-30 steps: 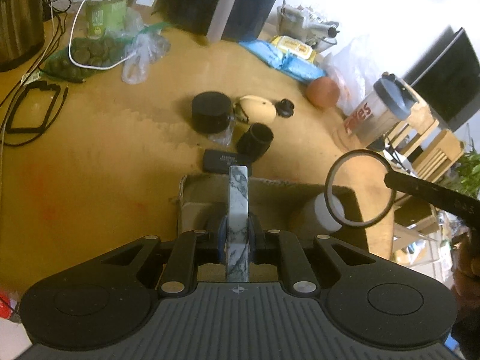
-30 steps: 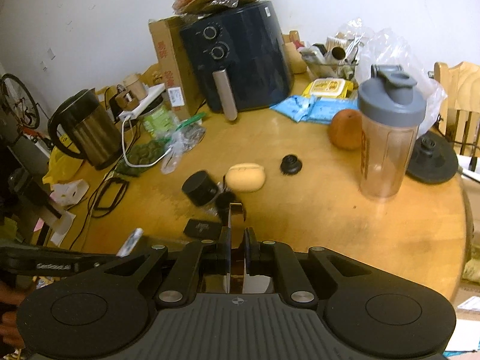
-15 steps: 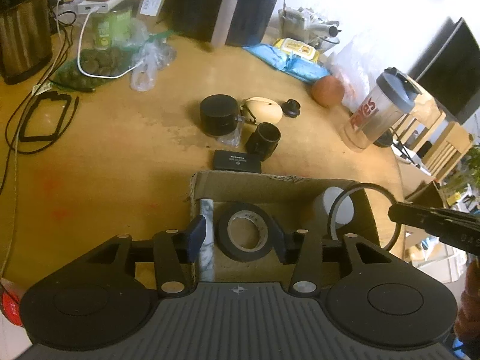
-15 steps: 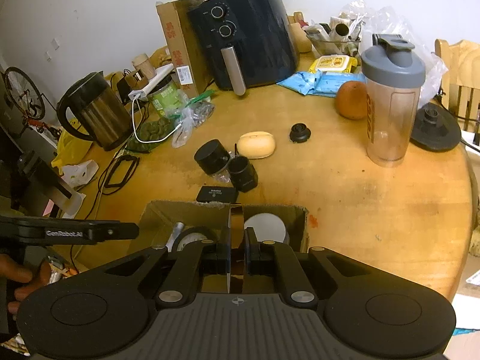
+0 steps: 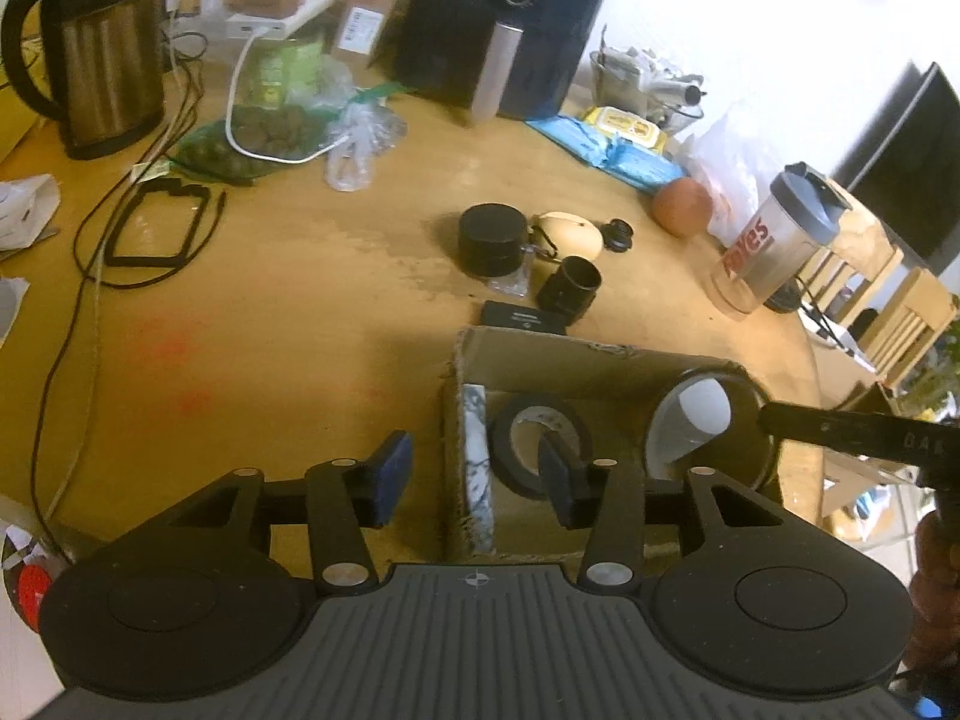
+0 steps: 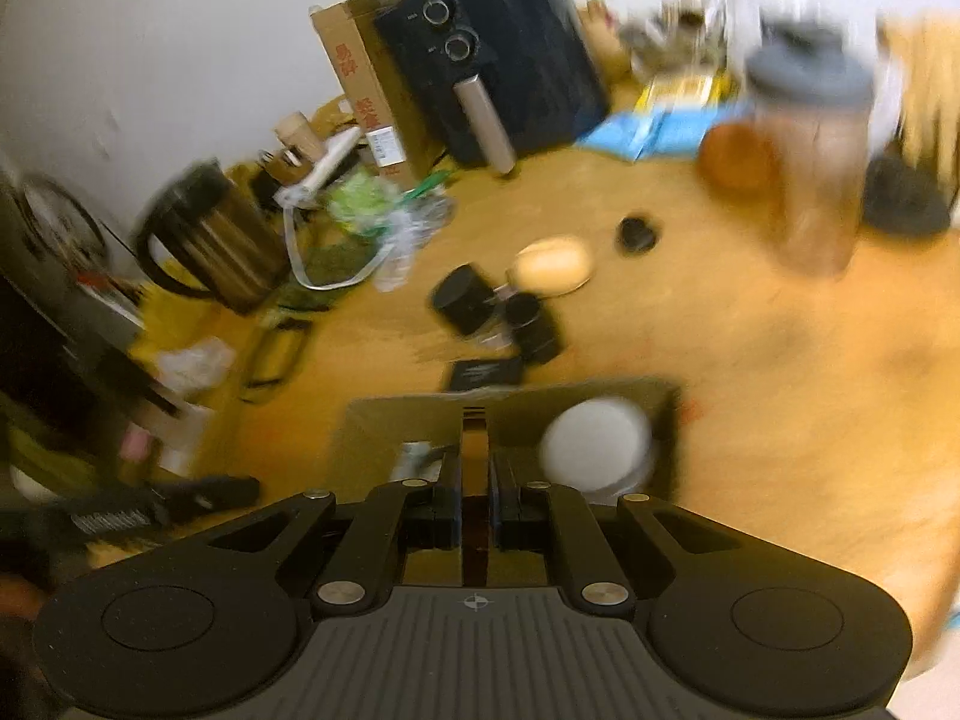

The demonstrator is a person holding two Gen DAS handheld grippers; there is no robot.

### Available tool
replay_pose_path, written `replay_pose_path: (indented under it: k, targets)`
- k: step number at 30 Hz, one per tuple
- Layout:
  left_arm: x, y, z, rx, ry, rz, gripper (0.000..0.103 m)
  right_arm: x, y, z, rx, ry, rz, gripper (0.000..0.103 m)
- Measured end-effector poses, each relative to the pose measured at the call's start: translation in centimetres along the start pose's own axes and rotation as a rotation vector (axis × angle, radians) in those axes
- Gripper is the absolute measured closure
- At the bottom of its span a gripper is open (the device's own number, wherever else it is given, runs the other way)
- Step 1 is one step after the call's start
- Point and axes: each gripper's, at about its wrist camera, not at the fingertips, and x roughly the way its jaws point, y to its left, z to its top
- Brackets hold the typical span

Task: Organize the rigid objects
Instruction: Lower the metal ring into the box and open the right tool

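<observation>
Since a second ago the left gripper [image 5: 474, 474] has let go of the marbled bar [image 5: 477, 468], which now lies along the left wall inside the cardboard box [image 5: 576, 354]; its jaws stand spread and empty. The right gripper [image 6: 476, 480] pinches a thin dark ring [image 5: 708, 426], white-lined, over the box's right end

Red lettering "eYes" on the shaker bottle [image 5: 774, 243]; red Chinese characters on the carton [image 6: 360, 84].

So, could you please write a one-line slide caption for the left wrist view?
Open left gripper above a cardboard box holding a marble bar and tape roll.
</observation>
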Motion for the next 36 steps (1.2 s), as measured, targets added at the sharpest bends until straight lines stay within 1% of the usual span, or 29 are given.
replay_pose_path:
  k: [1,2,3,4,5,6,8,9,16,22,25,30,32,34,36]
  targets:
    - [-0.2,0.2,-0.1,-0.003,-0.003,0.003,0.057,0.6,-0.6,0.0,0.058,0.030,0.029,0.089]
    - [-0.3,0.4,-0.3,-0.006,-0.005,0.007,0.057,1.1,-1.0,0.0,0.091,0.050,0.011,0.072]
    - [-0.5,0.5,-0.3,-0.007,-0.007,0.011,0.057,1.3,-1.0,-0.1,0.090,0.057,-0.019,0.051]
    - [-0.6,0.6,-0.4,-0.007,-0.009,0.014,0.057,1.4,-0.7,-0.3,0.058,0.053,-0.047,0.043]
    - [-0.7,0.7,-0.5,-0.008,-0.013,0.016,0.057,1.3,-0.2,-0.5,0.023,0.044,-0.072,0.030]
    - [-0.9,0.8,-0.5,-0.010,-0.015,0.019,0.057,1.2,0.2,-0.6,-0.006,0.036,-0.091,0.019]
    - [-1.0,1.0,-0.6,-0.012,-0.018,0.022,0.057,0.9,0.7,-0.8,-0.041,0.024,-0.108,0.010]
    - [-1.1,1.2,-0.7,-0.014,-0.018,0.022,0.057,0.8,0.9,-0.9,-0.051,0.018,-0.116,0.008]
    - [-1.3,1.4,-0.9,-0.004,-0.019,0.016,0.057,0.7,1.6,-1.2,-0.106,0.008,-0.216,0.000]
    - [-1.4,1.2,-0.5,0.012,-0.028,0.007,0.057,0.8,2.6,-1.5,-0.192,-0.002,-0.326,0.000]
    - [-1.4,1.1,-0.4,0.023,-0.034,0.002,0.057,1.0,2.7,-1.4,-0.217,0.007,-0.378,0.000]
    - [-1.3,1.0,-0.1,0.035,-0.040,0.004,0.057,0.9,2.4,-1.3,-0.213,-0.011,-0.438,0.000]
    - [-1.3,0.9,0.1,0.042,-0.042,0.008,0.057,0.8,2.2,-1.3,-0.209,-0.032,-0.455,0.000]
    - [-1.3,0.8,0.2,0.047,-0.044,0.007,0.057,0.4,2.3,-1.4,-0.225,-0.069,-0.456,0.000]
    - [-1.3,0.7,0.3,0.057,-0.050,0.006,0.057,0.3,2.5,-1.4,-0.250,-0.086,-0.469,0.000]
